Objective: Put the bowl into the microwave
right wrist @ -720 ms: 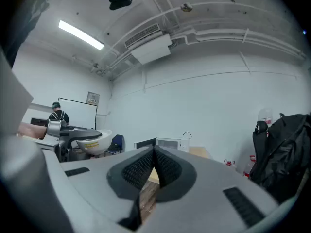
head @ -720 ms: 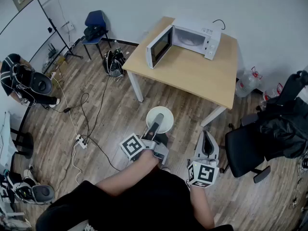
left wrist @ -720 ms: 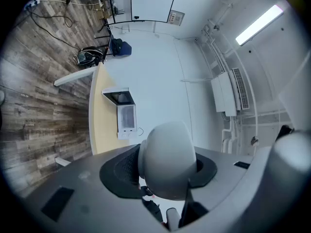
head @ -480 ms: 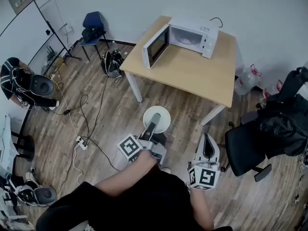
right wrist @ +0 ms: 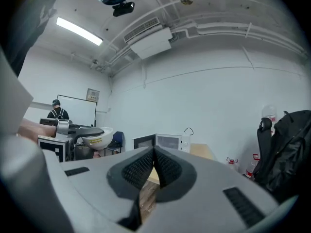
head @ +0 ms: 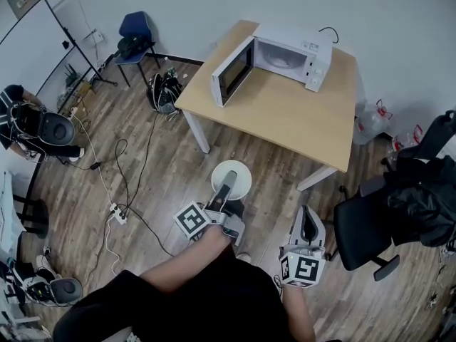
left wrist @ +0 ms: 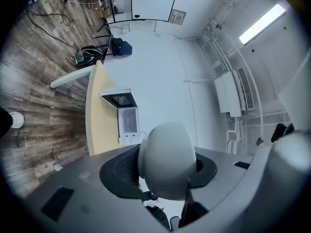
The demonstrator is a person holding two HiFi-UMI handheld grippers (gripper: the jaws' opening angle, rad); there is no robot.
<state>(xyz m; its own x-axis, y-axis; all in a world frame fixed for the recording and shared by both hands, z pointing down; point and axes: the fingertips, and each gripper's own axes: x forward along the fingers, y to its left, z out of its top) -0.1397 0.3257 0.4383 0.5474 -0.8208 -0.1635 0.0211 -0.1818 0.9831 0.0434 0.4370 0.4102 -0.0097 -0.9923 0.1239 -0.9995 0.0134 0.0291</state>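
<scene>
Wood-plank floor (head: 178, 162), plain white walls, all seen from up top. Starting at the left gripper (head: 229, 187): its jaws are partway closed and clamped on the rim of the white bowl (head: 243, 174). The dark pad (left wrist: 121, 166) is snug against the bowl's side. So the bowl is up in the air over the floor, out in front of the person and short of the table. From that gripper's own camera, the bowl's rounded underside pretty much fills the gap between the jaws.

The right gripper (head: 308, 217) sits off to the lower right, near the person's body. Its jaws are pressed fully together with nothing in them, the ribbed pads (right wrist: 141, 169) meeting in one line.

Moving out, a light wooden table (head: 285, 116) stands beyond the bowl, well apart from it. The white microwave (head: 293, 54) sits at the table's far side by the wall. Its door (head: 233, 71) is swung wide open to the left and the cavity faces this way.

Just right of the right gripper there's a black office chair (head: 360, 226), with a heap of dark bags (head: 420, 187) next to it. A couple of clear water bottles (head: 367, 123) stand against the wall past the table.

Over on the left there's a blue chair (head: 135, 28), a backpack (head: 165, 92) by the table leg, and a white power strip (head: 119, 211) with cables trailing over the floor. Another person (head: 20, 116) is at the left edge.
</scene>
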